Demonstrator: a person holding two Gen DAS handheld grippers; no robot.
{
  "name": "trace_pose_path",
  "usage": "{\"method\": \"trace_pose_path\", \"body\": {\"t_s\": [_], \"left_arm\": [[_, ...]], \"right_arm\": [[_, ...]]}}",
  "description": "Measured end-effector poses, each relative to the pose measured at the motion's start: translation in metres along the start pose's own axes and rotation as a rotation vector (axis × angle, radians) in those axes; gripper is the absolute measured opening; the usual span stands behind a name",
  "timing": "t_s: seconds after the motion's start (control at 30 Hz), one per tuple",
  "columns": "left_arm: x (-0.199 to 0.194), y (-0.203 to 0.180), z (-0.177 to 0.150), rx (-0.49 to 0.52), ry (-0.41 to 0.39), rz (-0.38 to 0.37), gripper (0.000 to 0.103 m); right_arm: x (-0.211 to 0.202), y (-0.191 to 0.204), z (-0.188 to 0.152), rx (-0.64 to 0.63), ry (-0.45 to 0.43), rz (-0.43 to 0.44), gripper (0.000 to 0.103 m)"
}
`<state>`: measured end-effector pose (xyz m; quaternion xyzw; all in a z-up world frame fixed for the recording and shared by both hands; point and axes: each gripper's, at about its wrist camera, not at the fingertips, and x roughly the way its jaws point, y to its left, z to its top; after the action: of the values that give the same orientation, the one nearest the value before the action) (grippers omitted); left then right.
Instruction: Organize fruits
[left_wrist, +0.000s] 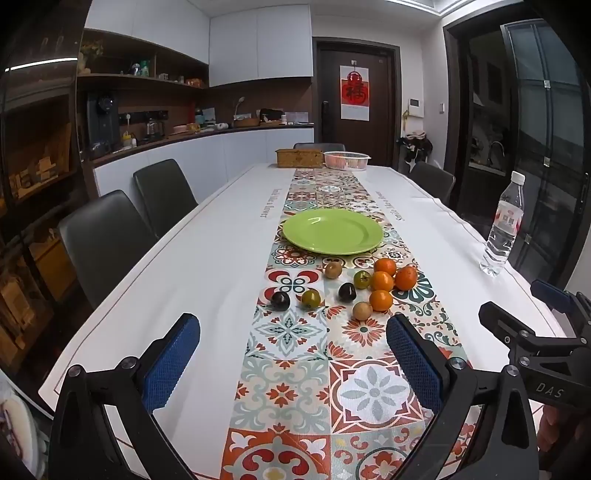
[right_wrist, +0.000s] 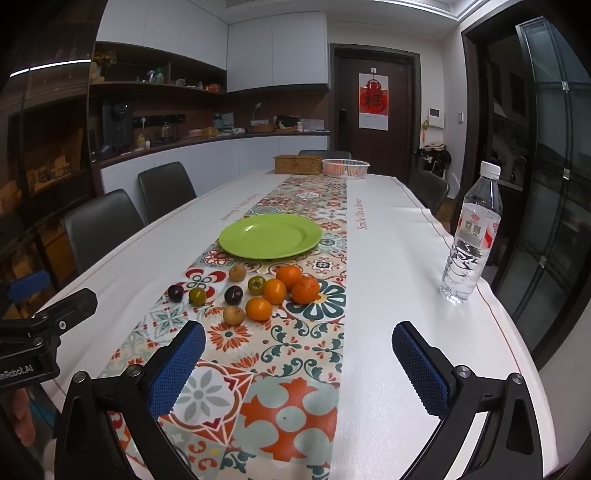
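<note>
Both the left hand-held gripper (left_wrist: 293, 332) and right hand-held gripper (right_wrist: 298, 339) hover released above the desk (right_wrist: 406, 258), where loose fruits (left_wrist: 381, 281) cluster just before an empty green plate (left_wrist: 332, 230).

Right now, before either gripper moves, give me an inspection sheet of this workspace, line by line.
Surface: long table under a white cloth with a patterned tile runner.
Job's things: green plate, nothing on it; four oranges, two dark plums, two green-brown fruits and two tan fruits loose on the runner, nearer than the plate.
Clutter: water bottle upright near the right edge; wicker box and clear plastic tub at the far end.
Grippers: left gripper and right gripper open, holding nothing.
Cables: nothing seen.
Surroundings: chairs, counter and shelves, dark door.
</note>
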<state>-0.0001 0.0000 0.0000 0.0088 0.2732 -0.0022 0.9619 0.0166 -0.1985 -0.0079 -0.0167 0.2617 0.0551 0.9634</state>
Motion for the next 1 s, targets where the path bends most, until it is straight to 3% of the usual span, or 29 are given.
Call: {"method": "trace_pose_path", "body": {"t_s": [1.0], "left_arm": [[-0.0002,-0.0007,0.0007,0.0,0.0,0.002,0.103]], "right_arm": [[0.0006,0.0025,-0.0004,-0.002,0.002,0.001,0.103]]}}
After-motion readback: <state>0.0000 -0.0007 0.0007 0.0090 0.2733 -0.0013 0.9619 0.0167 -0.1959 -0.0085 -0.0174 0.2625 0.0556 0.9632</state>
